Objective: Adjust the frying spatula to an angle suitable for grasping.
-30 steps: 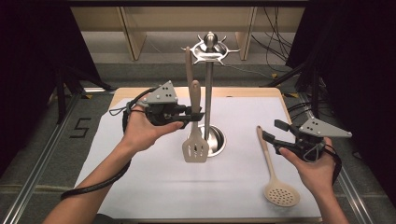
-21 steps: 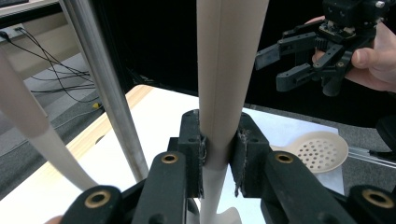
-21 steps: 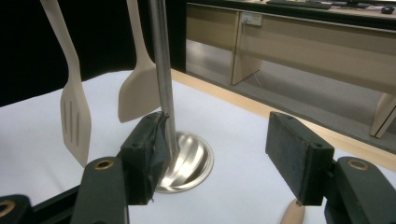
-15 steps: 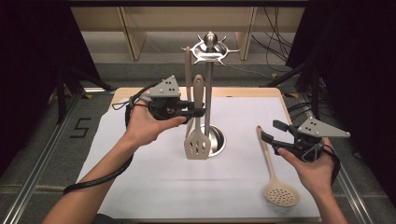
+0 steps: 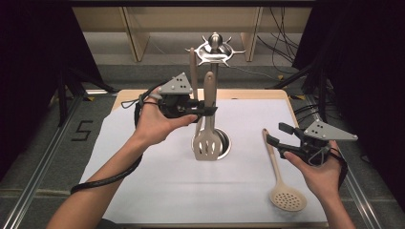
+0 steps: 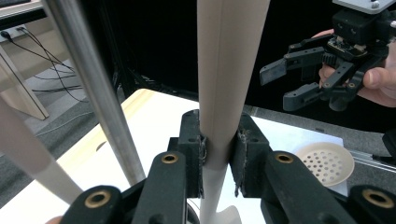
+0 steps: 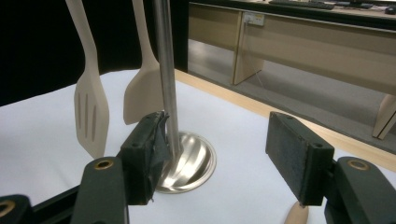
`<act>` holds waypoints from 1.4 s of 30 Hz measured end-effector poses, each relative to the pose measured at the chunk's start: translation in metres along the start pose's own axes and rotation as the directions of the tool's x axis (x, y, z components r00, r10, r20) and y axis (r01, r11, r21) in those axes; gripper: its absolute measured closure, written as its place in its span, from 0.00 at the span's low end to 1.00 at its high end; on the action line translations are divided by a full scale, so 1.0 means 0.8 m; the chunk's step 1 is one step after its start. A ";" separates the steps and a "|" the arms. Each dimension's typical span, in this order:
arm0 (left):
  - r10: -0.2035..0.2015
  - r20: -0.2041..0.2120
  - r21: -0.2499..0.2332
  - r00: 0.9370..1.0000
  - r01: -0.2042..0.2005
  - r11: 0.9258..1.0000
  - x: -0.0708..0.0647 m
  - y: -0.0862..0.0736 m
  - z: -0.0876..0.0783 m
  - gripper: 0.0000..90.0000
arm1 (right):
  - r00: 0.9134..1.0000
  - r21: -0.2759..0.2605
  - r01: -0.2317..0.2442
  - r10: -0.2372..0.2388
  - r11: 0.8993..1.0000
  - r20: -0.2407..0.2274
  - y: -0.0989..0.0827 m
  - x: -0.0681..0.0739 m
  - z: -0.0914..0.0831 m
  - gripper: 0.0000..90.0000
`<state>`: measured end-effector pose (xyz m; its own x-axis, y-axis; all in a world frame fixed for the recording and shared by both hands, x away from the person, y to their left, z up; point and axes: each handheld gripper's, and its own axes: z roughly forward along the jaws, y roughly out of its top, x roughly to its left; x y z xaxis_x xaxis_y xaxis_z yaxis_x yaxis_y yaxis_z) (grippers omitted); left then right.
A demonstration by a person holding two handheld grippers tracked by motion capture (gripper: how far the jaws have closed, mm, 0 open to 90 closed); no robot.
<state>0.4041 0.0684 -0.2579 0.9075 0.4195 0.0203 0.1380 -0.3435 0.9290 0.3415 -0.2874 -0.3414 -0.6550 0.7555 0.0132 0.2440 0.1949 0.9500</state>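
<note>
My left gripper (image 5: 208, 110) is shut on the handle of a beige slotted spatula (image 5: 207, 143), holding it upright in front of the metal utensil stand (image 5: 215, 47). In the left gripper view both pads clamp the handle (image 6: 229, 56). The handle's top end is just below the stand's hooks. A second beige spatula (image 7: 142, 93) hangs beside the pole (image 7: 166, 70). My right gripper (image 5: 282, 138) is open at the right, just above the handle of a beige skimmer spoon (image 5: 288, 198) that lies on the white cloth. Its jaws (image 7: 219, 144) hold nothing.
The stand's round steel base (image 5: 224, 143) sits mid-table on the white cloth (image 5: 157, 186). Cables trail from both grippers. Dark curtains flank the table, and wooden furniture legs stand behind it.
My left gripper has carried the slotted spatula slightly up and toward the stand's pole. The right gripper has stayed where it was, still open.
</note>
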 end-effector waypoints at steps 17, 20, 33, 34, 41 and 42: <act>-0.041 0.023 0.020 0.999 0.041 0.999 0.032 -0.009 -0.023 0.84 | 0.999 -0.012 0.038 -0.038 0.999 0.001 0.001 -0.002 0.003 0.43; -0.042 0.038 0.021 0.998 0.041 0.999 0.036 -0.009 -0.023 0.84 | 1.000 -0.011 0.031 -0.031 0.999 -0.001 0.001 -0.001 0.004 0.43; -0.057 0.079 0.040 0.995 0.054 0.998 0.052 -0.005 -0.017 0.84 | 1.000 -0.013 0.028 -0.027 1.000 0.005 0.000 -0.002 0.003 0.43; -0.059 0.079 0.042 0.995 0.056 0.998 0.052 -0.004 -0.017 0.84 | 1.000 -0.009 0.026 -0.026 1.000 0.004 0.000 -0.002 0.002 0.43; -0.057 0.095 0.055 0.994 0.052 0.997 0.056 -0.002 -0.017 0.83 | 0.999 -0.011 0.040 -0.040 0.999 0.003 0.000 -0.004 0.003 0.43; -0.058 0.096 0.055 0.994 0.053 0.997 0.057 -0.002 -0.017 0.83 | 0.999 -0.018 0.035 -0.035 0.999 -0.003 -0.001 -0.004 0.005 0.43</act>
<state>0.4400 0.0994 -0.2536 0.9318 0.3563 -0.0689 0.2074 -0.3670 0.9068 0.3459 -0.2874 -0.3432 -0.6653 0.7463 -0.0193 0.2081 0.2102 0.9552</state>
